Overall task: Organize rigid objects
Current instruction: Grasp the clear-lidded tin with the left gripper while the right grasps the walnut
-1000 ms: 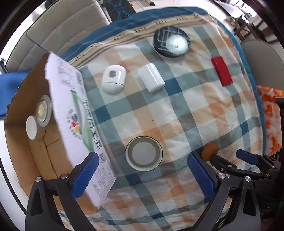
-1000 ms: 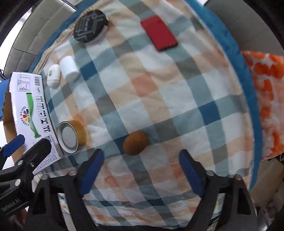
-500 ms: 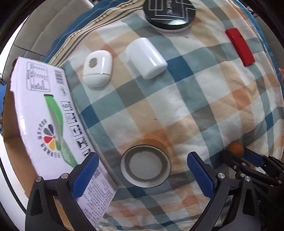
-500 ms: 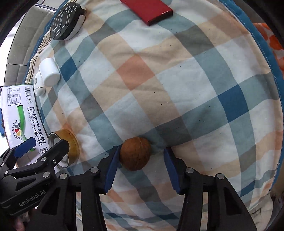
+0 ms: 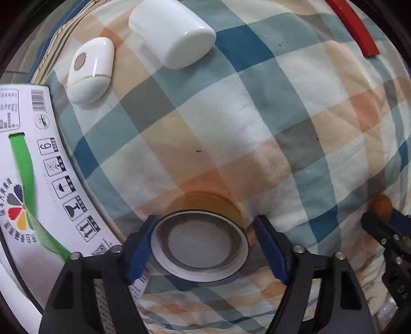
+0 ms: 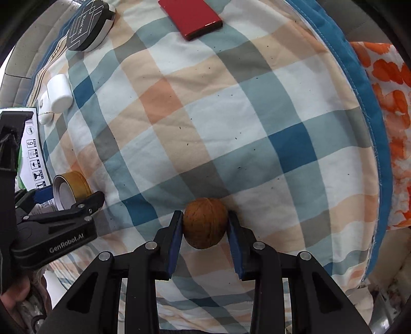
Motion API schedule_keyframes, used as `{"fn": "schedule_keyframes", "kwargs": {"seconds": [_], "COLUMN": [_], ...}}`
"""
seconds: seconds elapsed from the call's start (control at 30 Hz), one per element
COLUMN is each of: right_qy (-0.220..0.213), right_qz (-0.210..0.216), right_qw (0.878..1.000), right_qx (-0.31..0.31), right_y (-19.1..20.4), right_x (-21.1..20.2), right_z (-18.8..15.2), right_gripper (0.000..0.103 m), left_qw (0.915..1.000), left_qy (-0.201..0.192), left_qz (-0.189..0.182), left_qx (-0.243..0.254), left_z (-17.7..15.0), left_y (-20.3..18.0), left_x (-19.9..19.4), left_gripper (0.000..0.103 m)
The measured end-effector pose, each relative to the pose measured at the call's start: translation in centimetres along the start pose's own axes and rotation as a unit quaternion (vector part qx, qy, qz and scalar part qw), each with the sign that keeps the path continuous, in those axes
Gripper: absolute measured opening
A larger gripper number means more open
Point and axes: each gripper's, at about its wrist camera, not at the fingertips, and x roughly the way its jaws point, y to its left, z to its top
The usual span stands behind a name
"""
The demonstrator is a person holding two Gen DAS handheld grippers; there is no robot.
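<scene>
Right gripper (image 6: 204,228) has closed on the walnut (image 6: 204,222); left gripper (image 5: 203,244) straddles the tin (image 5: 199,242).

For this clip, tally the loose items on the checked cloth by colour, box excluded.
White: 2, cylinder and oval case
Red: 1, flat case
Black: 1, round tin
Gold: 1, tape roll
Brown: 1, walnut
Total: 6

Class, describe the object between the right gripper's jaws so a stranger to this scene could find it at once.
Start at the checked blue, orange and white cloth that covers the surface. At its near edge the right gripper has its jaws closed against a small round brown walnut. It is the only brown, rough-shelled ball; the neighbouring gold tape roll, white cylinder and flat red case are smooth.
</scene>
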Motion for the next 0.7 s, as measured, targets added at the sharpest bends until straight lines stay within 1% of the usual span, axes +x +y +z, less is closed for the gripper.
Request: {"fn": "schedule_keyframes", "kwargs": {"seconds": [0.03,0.07,0.17,0.2,0.27,0.37,0.43,0.47,0.57,0.63,0.7], "right_qy": [0.001,0.003,0.003,0.004,0.008,0.010,0.011,0.011,0.013,0.015,0.014], "right_qz": [-0.001,-0.002,-0.008,-0.007,0.000,0.009,0.004,0.007,0.013,0.019,0.020], "right_qw": [1.000,1.000,1.000,1.000,1.000,1.000,1.000,1.000,1.000,1.000,0.999], "right_qx": [-0.001,-0.001,0.001,0.002,0.003,0.008,0.010,0.011,0.014,0.019,0.025], "right_y": [-0.1,-0.2,-0.9,-1.2,-1.7,-2.4,-2.8,-2.9,-3.5,-3.2,-3.1], "right_x": [0.0,0.0,-0.3,-0.3,-0.2,0.0,-0.1,0.0,0.0,0.5,0.7], "right_z": [0.0,-0.1,0.1,0.2,0.3,0.7,0.8,0.8,0.6,0.6,0.5], "right_gripper": [0.036,0.036,0.036,0.036,0.036,0.037,0.038,0.038,0.038,0.038,0.038], "left_qw": [0.9999,0.9996,0.9952,0.9935,0.9917,0.9892,0.9843,0.9834,0.9844,0.9862,0.9889], "left_qy": [-0.001,-0.004,-0.016,-0.020,-0.022,-0.013,-0.004,-0.005,-0.004,-0.002,-0.002], "left_qz": [-0.012,-0.025,-0.086,-0.100,-0.112,-0.128,-0.157,-0.162,-0.154,-0.143,-0.128], "left_qx": [-0.007,-0.015,-0.045,-0.050,-0.059,-0.070,-0.080,-0.082,-0.084,-0.083,-0.076], "left_z": [-0.1,-0.3,-0.7,-0.8,-1.4,-1.6,-1.6,-1.6,-1.3,-1.2,-0.7], "left_y": [-0.1,0.0,0.3,0.2,-0.1,-0.1,0.7,0.8,1.2,1.1,0.1], "left_x": [-0.3,-0.5,-1.4,-1.5,-1.3,-0.4,0.2,0.2,0.4,0.8,1.0], "left_gripper": [0.064,0.063,0.064,0.064,0.064,0.065,0.071,0.072,0.072,0.072,0.072]}}
